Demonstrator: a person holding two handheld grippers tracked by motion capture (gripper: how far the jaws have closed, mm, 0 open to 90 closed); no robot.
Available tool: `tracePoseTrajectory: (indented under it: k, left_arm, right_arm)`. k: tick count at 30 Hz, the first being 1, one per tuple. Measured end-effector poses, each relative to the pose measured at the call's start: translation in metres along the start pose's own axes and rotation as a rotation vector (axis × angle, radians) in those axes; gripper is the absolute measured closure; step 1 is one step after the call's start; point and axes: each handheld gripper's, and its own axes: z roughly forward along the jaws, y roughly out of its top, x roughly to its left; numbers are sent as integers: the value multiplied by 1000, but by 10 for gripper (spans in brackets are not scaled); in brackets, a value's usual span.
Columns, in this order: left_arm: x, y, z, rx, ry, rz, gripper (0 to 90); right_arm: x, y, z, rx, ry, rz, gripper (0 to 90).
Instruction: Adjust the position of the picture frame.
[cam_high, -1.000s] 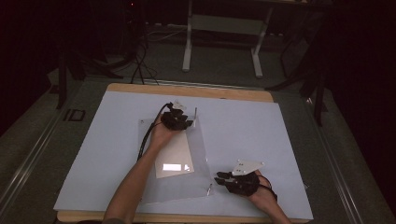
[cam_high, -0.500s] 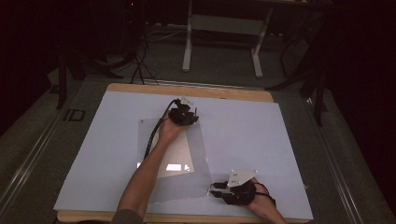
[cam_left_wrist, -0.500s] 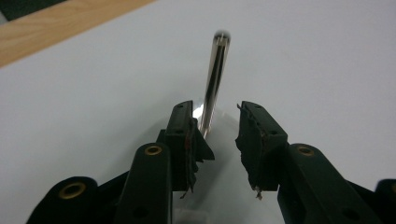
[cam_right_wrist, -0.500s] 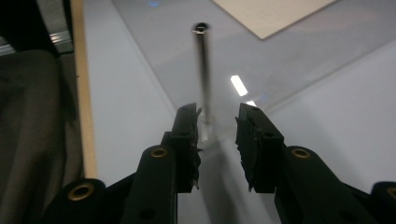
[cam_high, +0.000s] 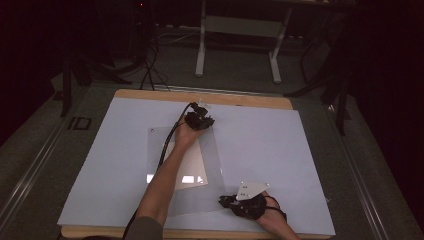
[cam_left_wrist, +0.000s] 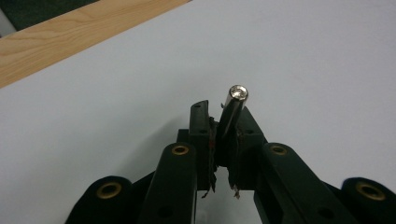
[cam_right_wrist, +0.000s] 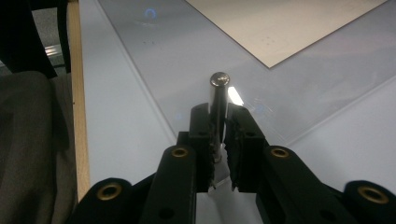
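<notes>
A clear plastic sheet (cam_high: 215, 165) lies on the white table top, with a cream paper (cam_high: 187, 165) on or under it. My left gripper (cam_high: 200, 120) is at the sheet's far corner. In the left gripper view its jaws have just been closing, and my left gripper (cam_left_wrist: 219, 119) is shut on a short shiny metal pin (cam_left_wrist: 235, 100). My right gripper (cam_high: 227, 201) is at the sheet's near right corner. Its jaws have also just been closing, and my right gripper (cam_right_wrist: 218, 114) is shut on a second metal pin (cam_right_wrist: 218, 91) that stands over the sheet's (cam_right_wrist: 187, 56) corner, near the paper (cam_right_wrist: 289, 23).
The white cover (cam_high: 290, 145) sits on a wooden table whose edge (cam_high: 240, 98) shows at the far side. Beyond it stand a metal frame (cam_high: 240, 25) and floor cables (cam_high: 150, 70). A person's dark clothing (cam_right_wrist: 28, 140) is close to the near edge.
The left hand has shifted a little right along the sheet's far edge. The right hand has come nearer and to the left, toward the sheet's near corner.
</notes>
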Motion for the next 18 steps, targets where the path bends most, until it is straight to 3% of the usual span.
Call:
tracePoseTrajectory:
  k: [5,7,10,14,18]
  left_arm:
    - [-1,-1,6,26,9,9,808]
    - [0,-3,7,14,0,-1,816]
    - [-1,-2,7,17,11,19,831]
    - [-2,-1,6,24,20,34,841]
    - [-4,3,6,61,29,77,845]
  right_arm:
    - [2,-2,6,1,-6,19,827]
    - [2,-3,6,0,-7,20,831]
    - [3,-3,6,0,-20,13,841]
    - [4,-3,6,-2,-27,44,841]
    - [2,-2,5,4,-9,91,834]
